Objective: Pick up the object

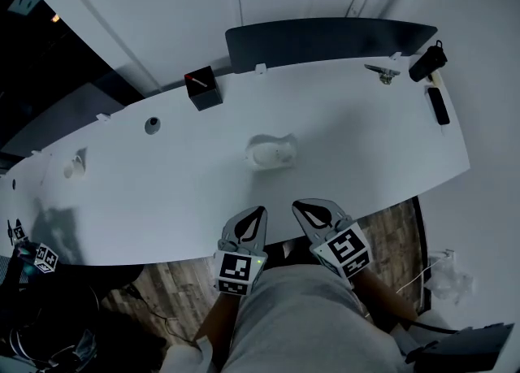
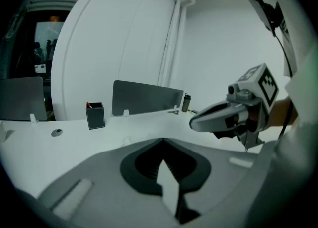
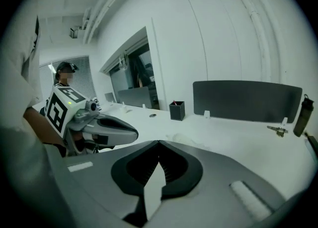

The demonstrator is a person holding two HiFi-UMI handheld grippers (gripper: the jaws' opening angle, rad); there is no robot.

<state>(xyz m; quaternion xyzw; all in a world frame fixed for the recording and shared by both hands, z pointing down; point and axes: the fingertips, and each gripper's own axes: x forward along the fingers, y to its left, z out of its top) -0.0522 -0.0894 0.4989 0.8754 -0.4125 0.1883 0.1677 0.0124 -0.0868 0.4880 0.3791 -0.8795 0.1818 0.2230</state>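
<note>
A small white object (image 1: 270,152) sits in the middle of the white table (image 1: 162,201); its shape is hard to make out. It shows only faintly just beyond the jaw tips in the right gripper view (image 3: 183,139). Both grippers hover at the table's near edge, above the person's lap and short of the object. My left gripper (image 1: 253,221) is shut with nothing in it, as is my right gripper (image 1: 313,213) beside it. Each one appears in the other's view: the right gripper (image 2: 218,117) and the left gripper (image 3: 112,130).
A black pen holder (image 1: 203,87) with a red pen stands at the back, next to a dark divider panel (image 1: 325,38). At the far right are a black bottle (image 1: 428,61), a flat black item (image 1: 438,106) and a small metal piece (image 1: 382,73). A cable hole (image 1: 152,125) lies at the left.
</note>
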